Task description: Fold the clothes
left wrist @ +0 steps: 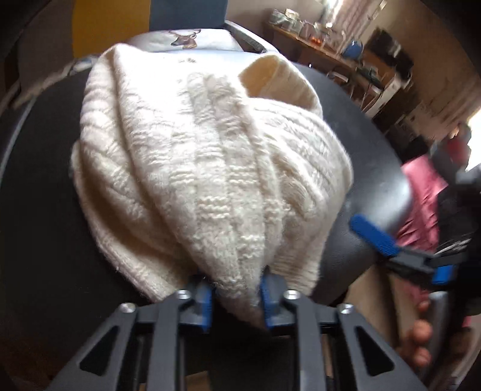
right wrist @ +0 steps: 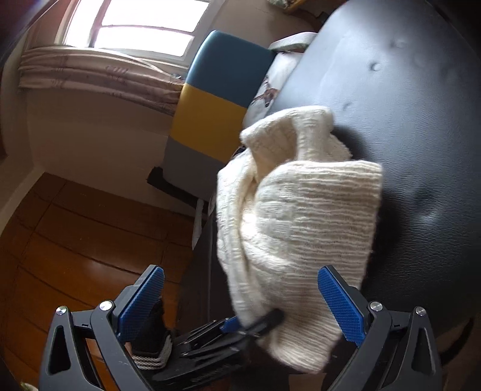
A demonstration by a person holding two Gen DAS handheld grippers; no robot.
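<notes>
Left wrist view: left gripper (left wrist: 237, 296) is clamped on the near edge of the cream sweater (left wrist: 207, 156), which lies bunched on the black seat (left wrist: 45, 210). Lift slowly to keep the knit from slipping.

Right wrist view: right gripper (right wrist: 240, 303) stands wide apart, empty, beside the sweater; it should take a matching edge first.

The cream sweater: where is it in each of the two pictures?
Left wrist view: the sweater fills the middle, its near edge pinched in the left tongs.
Right wrist view: it sits centre-right, on the black cushion.
Shared landmark: the blue-and-yellow chair back, top left in the left view.
</notes>
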